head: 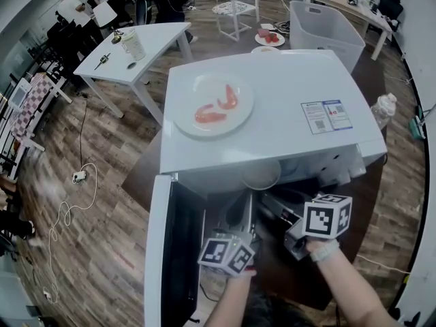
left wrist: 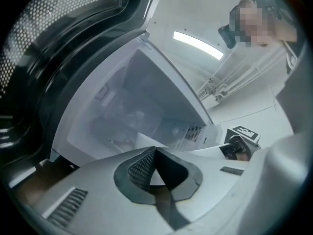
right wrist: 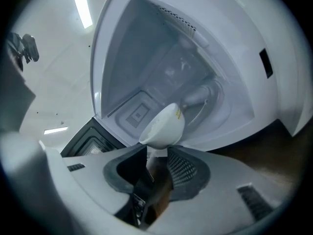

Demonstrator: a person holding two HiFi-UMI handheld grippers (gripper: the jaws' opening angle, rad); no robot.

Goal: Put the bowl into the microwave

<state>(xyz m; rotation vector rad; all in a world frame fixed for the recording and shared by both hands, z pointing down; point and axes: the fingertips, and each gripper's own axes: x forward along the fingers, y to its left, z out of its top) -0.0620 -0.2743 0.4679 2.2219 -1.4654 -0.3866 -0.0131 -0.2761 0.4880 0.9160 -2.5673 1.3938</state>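
A white microwave [head: 272, 107] stands with its door [head: 158, 251] swung open to the left. The white bowl [head: 261, 176] hangs at the mouth of the cavity, just under the top's front edge. In the right gripper view the bowl [right wrist: 164, 126] is tilted, and my right gripper [right wrist: 157, 155] is shut on its rim in front of the empty cavity [right wrist: 161, 72]. My left gripper [head: 240, 213] is level before the opening, left of the right gripper [head: 279, 199]. Seen from its own camera, the left gripper [left wrist: 155, 151] has its tips together and holds nothing I can make out.
A plate [head: 214, 104] with red food lies on top of the microwave. A clear plastic bin [head: 323, 29] stands behind, a water bottle [head: 383, 107] to the right, a white table [head: 129, 53] at the back left. A cable [head: 78, 176] trails over the wooden floor.
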